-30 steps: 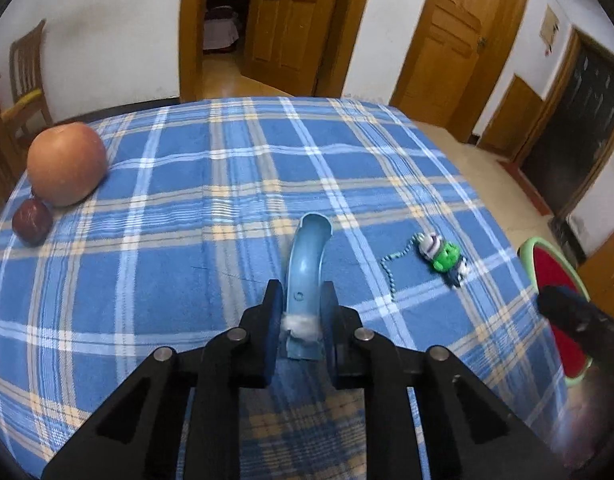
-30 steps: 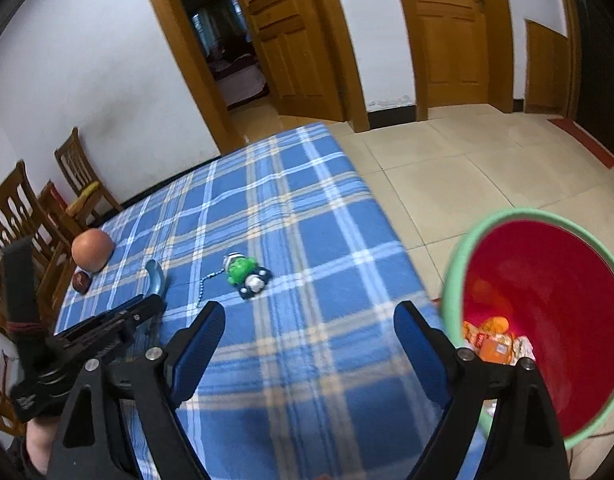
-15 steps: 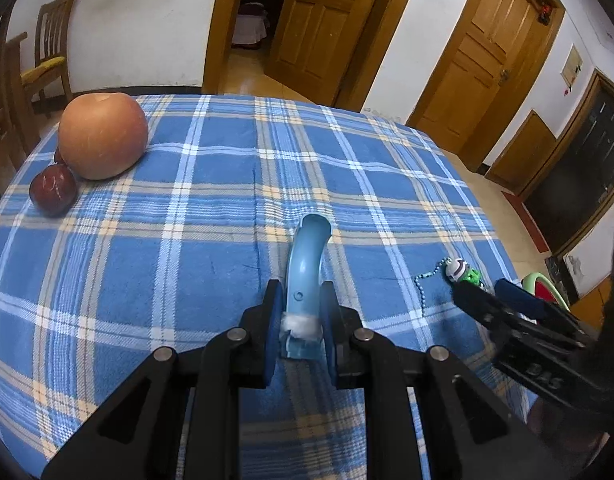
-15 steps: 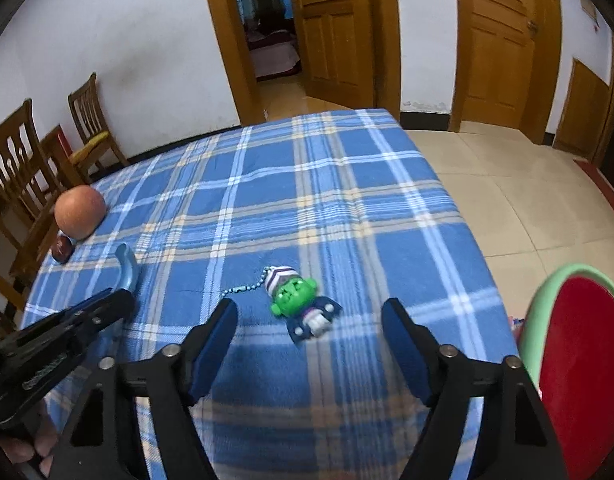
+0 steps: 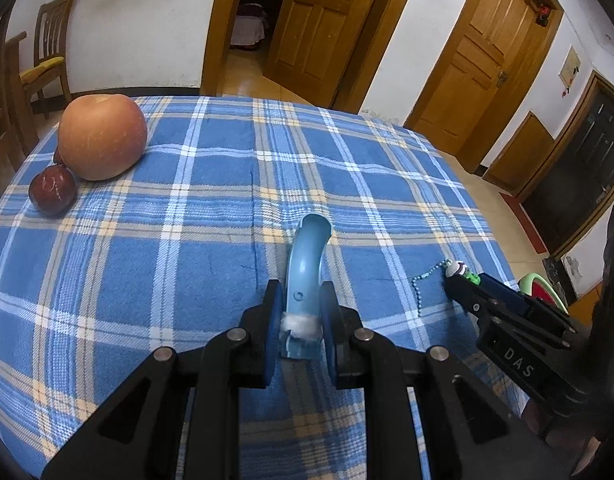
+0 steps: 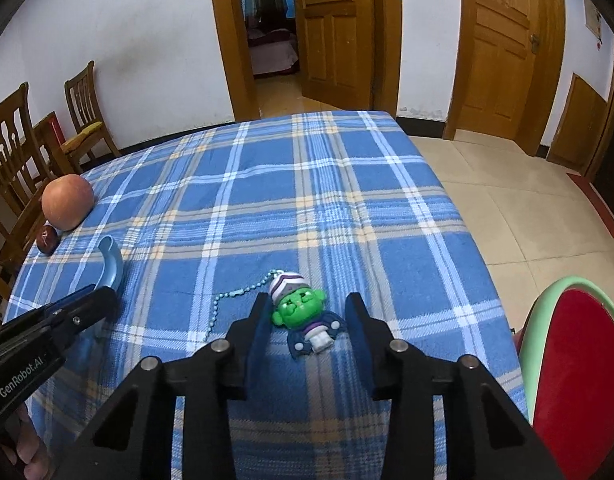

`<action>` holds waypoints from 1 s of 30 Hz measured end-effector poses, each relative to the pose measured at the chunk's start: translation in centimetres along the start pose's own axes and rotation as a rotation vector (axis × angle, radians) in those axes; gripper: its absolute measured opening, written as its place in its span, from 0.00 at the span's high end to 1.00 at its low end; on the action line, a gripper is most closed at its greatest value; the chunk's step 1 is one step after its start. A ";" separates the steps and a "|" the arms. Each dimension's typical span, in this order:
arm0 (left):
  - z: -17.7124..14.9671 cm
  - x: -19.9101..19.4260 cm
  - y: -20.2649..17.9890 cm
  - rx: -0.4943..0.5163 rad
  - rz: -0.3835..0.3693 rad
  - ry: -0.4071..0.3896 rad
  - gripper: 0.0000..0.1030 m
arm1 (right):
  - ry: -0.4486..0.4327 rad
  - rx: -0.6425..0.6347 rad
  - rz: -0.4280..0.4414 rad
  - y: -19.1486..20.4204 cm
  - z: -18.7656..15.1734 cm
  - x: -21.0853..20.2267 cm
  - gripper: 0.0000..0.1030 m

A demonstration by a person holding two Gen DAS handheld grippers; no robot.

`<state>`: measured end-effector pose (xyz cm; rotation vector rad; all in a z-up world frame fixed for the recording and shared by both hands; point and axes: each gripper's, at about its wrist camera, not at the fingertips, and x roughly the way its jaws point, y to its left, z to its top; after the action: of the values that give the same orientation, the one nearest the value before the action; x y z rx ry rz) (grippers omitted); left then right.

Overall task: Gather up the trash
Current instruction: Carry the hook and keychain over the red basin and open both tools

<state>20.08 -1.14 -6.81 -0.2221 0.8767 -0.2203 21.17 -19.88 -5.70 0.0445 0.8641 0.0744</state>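
Observation:
A curved light-blue plastic piece [image 5: 309, 248] with a white tuft at its near end is clamped in my left gripper [image 5: 301, 300], just above the blue plaid tablecloth [image 5: 187, 240]. The same piece [image 6: 111, 260] and left gripper [image 6: 95, 300] appear at the left of the right wrist view. A green-faced keychain figure [image 6: 303, 312] with a bead chain lies on the cloth between the fingers of my right gripper [image 6: 307, 304]. Its jaws are closing around the figure, and small gaps remain at the pads. In the left wrist view the right gripper [image 5: 463, 284] hides most of the figure [image 5: 461, 272].
A red bin with a green rim [image 6: 547, 296] stands on the floor off the table's right edge. An apple [image 6: 67, 200] and a small dark red fruit [image 6: 47, 238] sit at the table's far left. Wooden chairs [image 6: 83, 120] stand beyond them.
My right gripper swung from over the red bin to the green figure and lowered around it, jaws narrowing. The left gripper kept its hold on the blue piece and rolled slightly.

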 end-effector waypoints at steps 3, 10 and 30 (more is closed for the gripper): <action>0.0 -0.1 -0.2 0.007 -0.009 -0.004 0.82 | 0.005 0.029 0.023 -0.3 -0.3 -0.4 0.61; -0.3 0.3 -1.0 0.021 -0.029 0.012 0.82 | -0.035 0.109 0.058 -1.6 -1.7 -3.6 0.61; -2.0 -3.8 -8.4 0.110 -0.159 0.008 0.82 | -0.181 0.327 0.093 -8.9 -6.3 -13.2 0.61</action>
<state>15.28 -8.26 -2.91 -0.1886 0.8529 -0.4164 8.21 -29.79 -0.39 0.3922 0.6857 0.0155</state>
